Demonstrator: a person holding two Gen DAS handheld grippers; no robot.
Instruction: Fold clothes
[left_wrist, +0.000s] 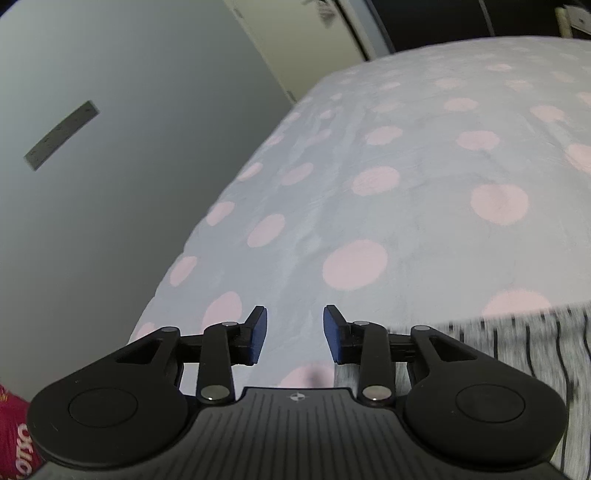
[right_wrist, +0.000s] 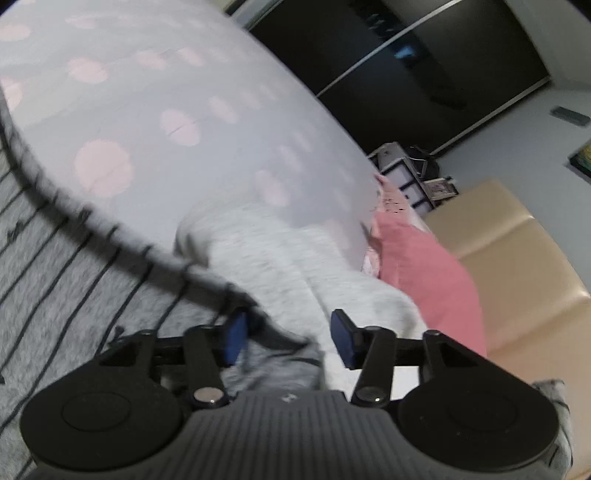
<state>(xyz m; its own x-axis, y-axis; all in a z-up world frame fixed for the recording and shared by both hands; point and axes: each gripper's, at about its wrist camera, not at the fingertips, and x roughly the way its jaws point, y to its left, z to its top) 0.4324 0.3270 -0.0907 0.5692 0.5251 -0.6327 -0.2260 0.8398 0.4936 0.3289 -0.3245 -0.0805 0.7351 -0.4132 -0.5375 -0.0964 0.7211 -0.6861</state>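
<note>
Your left gripper (left_wrist: 295, 334) hangs open, empty, over the pale blue pink-dotted bedspread (left_wrist: 406, 166); the grey black-striped knit garment (left_wrist: 517, 350) lies to its right, dark hem running leftward across the bed. Your right gripper (right_wrist: 288, 338), nearer, straddles that hem (right_wrist: 110, 236), pads apart, not pinching.

White lettering, cropped and unreadable, on red cloth (left_wrist: 14, 435)

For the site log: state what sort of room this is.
Most likely a bedroom. A bed with a dotted blanket fills both views, clothes such as a striped top lie on it, and a dark sliding wardrobe stands behind.
</note>
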